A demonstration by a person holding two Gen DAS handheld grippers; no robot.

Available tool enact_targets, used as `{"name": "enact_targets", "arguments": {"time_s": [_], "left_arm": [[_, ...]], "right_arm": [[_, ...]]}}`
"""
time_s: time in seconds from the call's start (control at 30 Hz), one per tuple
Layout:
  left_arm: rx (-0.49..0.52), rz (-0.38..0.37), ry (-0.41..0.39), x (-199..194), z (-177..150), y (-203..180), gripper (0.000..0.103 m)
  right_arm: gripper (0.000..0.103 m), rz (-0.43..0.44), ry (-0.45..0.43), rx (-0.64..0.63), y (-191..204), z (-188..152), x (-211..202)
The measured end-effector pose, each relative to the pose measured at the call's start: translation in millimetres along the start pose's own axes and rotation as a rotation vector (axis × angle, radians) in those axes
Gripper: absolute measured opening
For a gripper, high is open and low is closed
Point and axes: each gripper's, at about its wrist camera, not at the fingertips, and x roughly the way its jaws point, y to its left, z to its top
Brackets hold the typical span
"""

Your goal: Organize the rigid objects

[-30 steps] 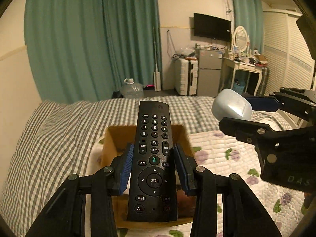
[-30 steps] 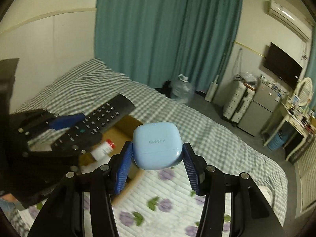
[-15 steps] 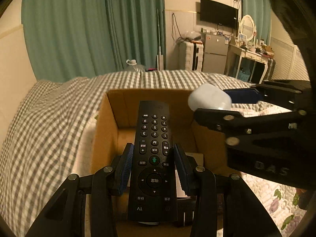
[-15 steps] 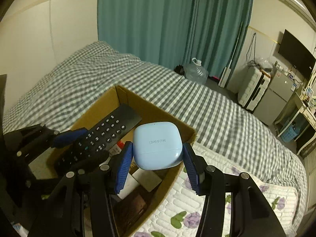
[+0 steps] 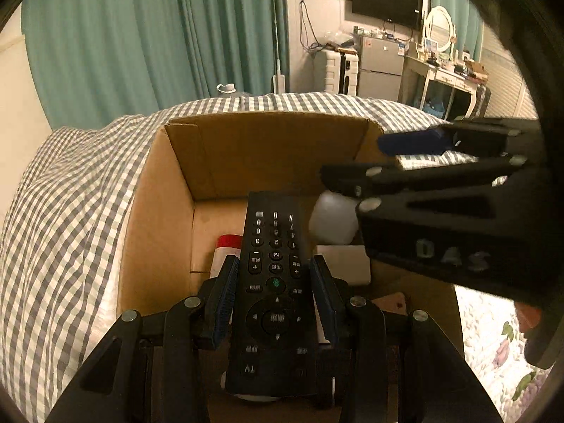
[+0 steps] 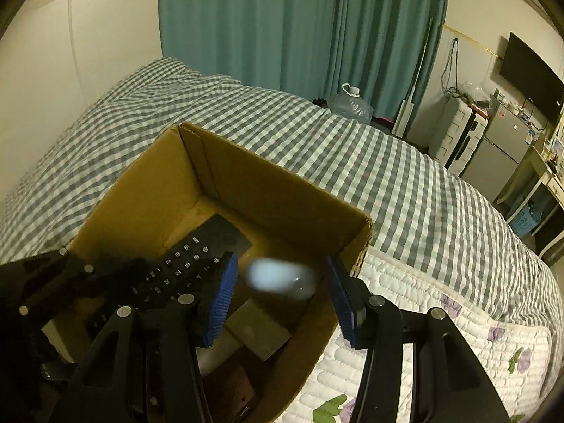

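Both cameras sit close above the box (image 5: 268, 148) (image 6: 282, 190) on the bed (image 5: 70, 190) (image 6: 405, 176). The left view looks level along its fingers into it, toward curtain and desk. The right view tilts down from the box's right side. Both share the box interior and the remote (image 5: 273, 282) (image 6: 183, 264).

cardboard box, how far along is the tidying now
Done: the cardboard box on the bed already holds a red-capped bottle and a white carton. In hand: the right gripper is open, and the blurred blue earbud case appears to be dropping in. Left: the left gripper holds the remote over the box, unreleased.
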Motion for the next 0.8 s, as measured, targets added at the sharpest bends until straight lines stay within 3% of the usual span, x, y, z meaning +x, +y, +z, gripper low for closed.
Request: {"name": "enact_targets", "arguments": {"time_s": [0.03, 0.1, 0.23, 0.4, 0.5, 0.8], "left_arm": [[-0.002, 0.005, -0.007, -2, 0, -1, 0.043], [-0.001, 0.012, -0.015, -6, 1, -2, 0.044], [-0.026, 0.031, -0.017, -15, 4, -1, 0.054], [-0.064, 0.043, -0.024, -37, 10, -1, 0.058], [-0.048, 0.091, -0.069, -62, 18, -5, 0.06], [-0.026, 0.085, -0.255, -155, 39, -23, 0.066]], "right_arm": [[0.063, -0.002, -0.011, 0.004, 0, 0, -3], [0.068, 0.007, -0.032, 0.025, -3, 0, -12], [0.069, -0.003, -0.057, 0.034, -8, 0, -34], [0.071, -0.044, -0.103, 0.049, -18, -1, -74], [0.074, -0.074, -0.137, 0.057, -25, -3, -105], [0.081, -0.158, -0.242, 0.097, -35, -6, -203]]}}
